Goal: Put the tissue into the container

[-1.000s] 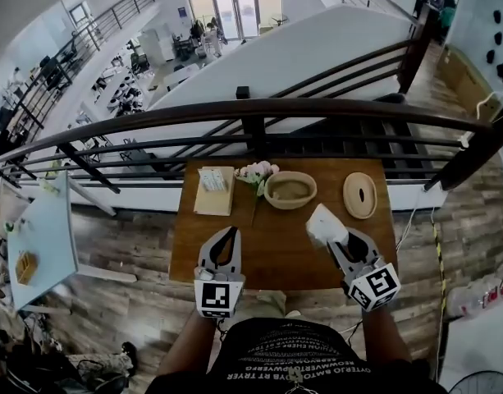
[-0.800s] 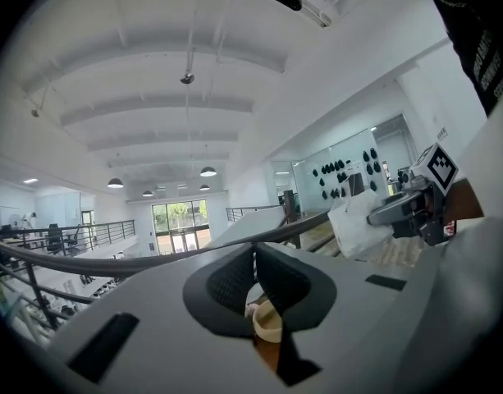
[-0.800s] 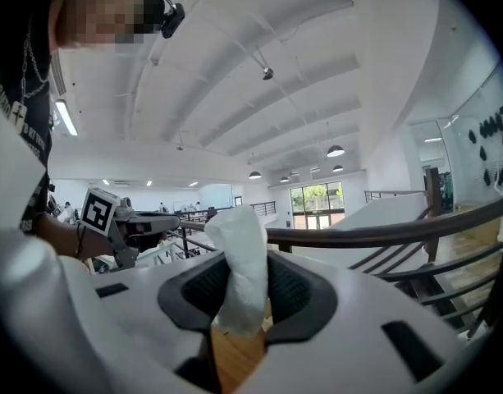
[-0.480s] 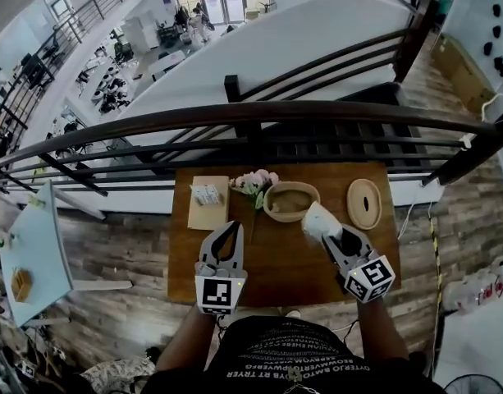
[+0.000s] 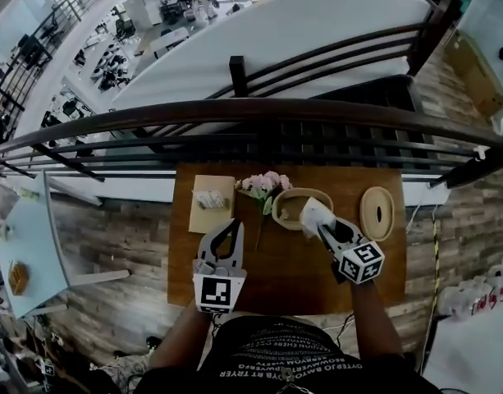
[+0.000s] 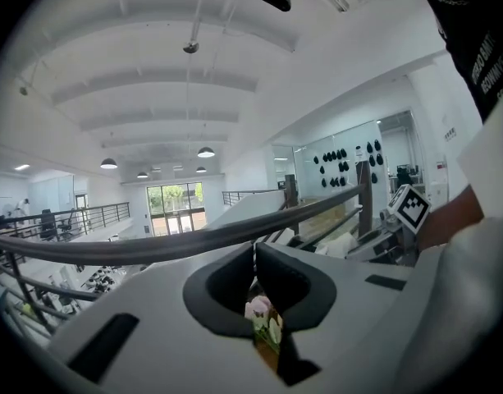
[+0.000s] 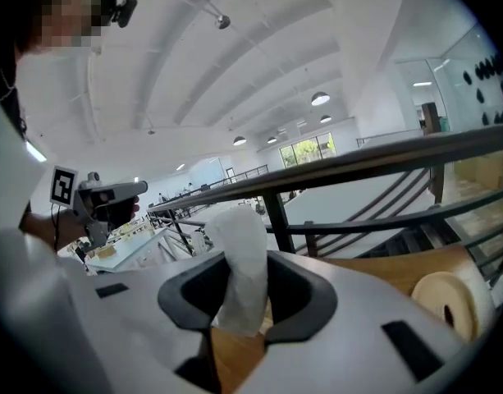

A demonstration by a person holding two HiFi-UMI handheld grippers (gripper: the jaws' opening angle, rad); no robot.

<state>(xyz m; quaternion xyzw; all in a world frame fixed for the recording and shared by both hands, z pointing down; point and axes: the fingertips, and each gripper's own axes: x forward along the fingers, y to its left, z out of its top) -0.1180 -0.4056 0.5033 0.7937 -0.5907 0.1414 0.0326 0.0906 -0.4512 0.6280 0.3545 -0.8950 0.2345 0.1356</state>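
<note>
Starting at the left of the brown wooden counter (image 5: 292, 261), a flat pale wooden tray (image 5: 203, 222) carried a small white packet (image 5: 208, 199), likely the tissue supply. Just right of it hovered the left gripper (image 5: 231, 225), its jaws together with nothing between them. A sprig of pink flowers (image 5: 263, 183) lay beyond its tips.

Next came the oval tan bowl-shaped container (image 5: 278, 208). What showed of its inside looked empty, though the near right part was covered. Over that part hung the crumpled white tissue (image 5: 313, 214), pinched around its middle by the right gripper (image 5: 322, 227), whose jaws were clamped on it with a loose plume standing above them. Whether the tissue touched the rim could not be told.

The tissue looked very light, soft and easily squashed. A firm pinch on the bunched middle seemed right, since a loose edge could tear or slip. On release it might cling to the pads or spring up.

Farthest right lay an oval wooden lid with a slot (image 5: 377, 213), apart from the container.
</note>
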